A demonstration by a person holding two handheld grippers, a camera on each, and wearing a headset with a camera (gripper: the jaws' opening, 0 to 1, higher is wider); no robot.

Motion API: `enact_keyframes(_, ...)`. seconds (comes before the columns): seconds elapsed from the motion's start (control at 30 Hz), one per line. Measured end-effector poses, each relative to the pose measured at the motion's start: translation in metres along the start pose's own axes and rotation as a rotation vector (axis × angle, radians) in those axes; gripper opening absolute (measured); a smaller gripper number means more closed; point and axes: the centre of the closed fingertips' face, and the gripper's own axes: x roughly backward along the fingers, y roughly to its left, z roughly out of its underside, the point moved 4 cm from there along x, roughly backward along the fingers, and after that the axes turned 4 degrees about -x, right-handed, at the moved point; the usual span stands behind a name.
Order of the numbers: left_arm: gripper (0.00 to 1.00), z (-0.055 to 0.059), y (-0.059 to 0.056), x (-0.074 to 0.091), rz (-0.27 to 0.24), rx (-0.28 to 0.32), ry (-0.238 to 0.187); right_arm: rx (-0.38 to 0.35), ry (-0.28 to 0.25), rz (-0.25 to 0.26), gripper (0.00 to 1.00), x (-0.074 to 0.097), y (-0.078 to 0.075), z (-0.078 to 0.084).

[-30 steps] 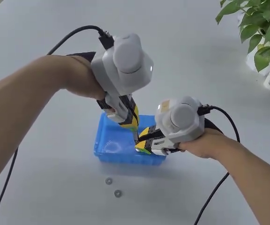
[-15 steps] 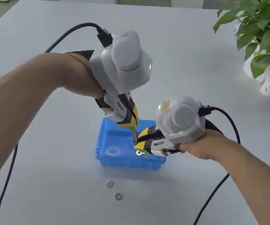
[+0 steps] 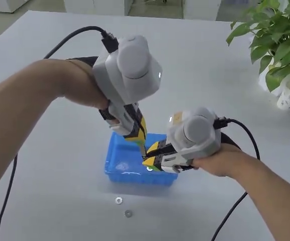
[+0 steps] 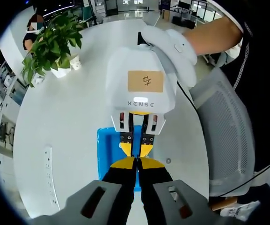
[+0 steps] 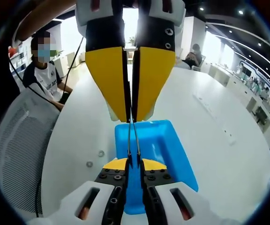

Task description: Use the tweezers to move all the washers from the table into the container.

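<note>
Hovering over the container (image 3: 129, 176), left tool (image 3: 137, 136) and right tool (image 3: 152, 159) pinch the tweezers (image 5: 135, 136) between them — 2 washers (image 3: 118, 201) lie on the surface (image 3: 59, 201) just outside its near wall, nearer the right tool.

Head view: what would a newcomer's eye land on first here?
Two grippers meet tip to tip above the blue container near the table's middle: the left gripper from above, the right gripper from the side, both shut on thin tweezers between them. Next, two washers lie on the table just in front of the container.
</note>
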Motion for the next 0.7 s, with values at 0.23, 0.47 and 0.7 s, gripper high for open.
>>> enact_keyframes(0.23, 0.05, 0.002, -0.006, 0.002, 0.002, 0.001, 0.007, 0.008, -0.001, -0.006, 0.11, 0.002, 0.013, -0.003)
enact_keyframes(0.47, 0.05, 0.003, -0.019, 0.003, 0.008, 0.001, 0.013, 0.010, -0.003, -0.015, 0.11, 0.000, 0.024, -0.003)
enact_keyframes(0.7, 0.05, 0.005, -0.031, 0.000, 0.011, 0.009, 0.013, 0.030, 0.010, -0.035, 0.12, -0.004, 0.034, -0.001)
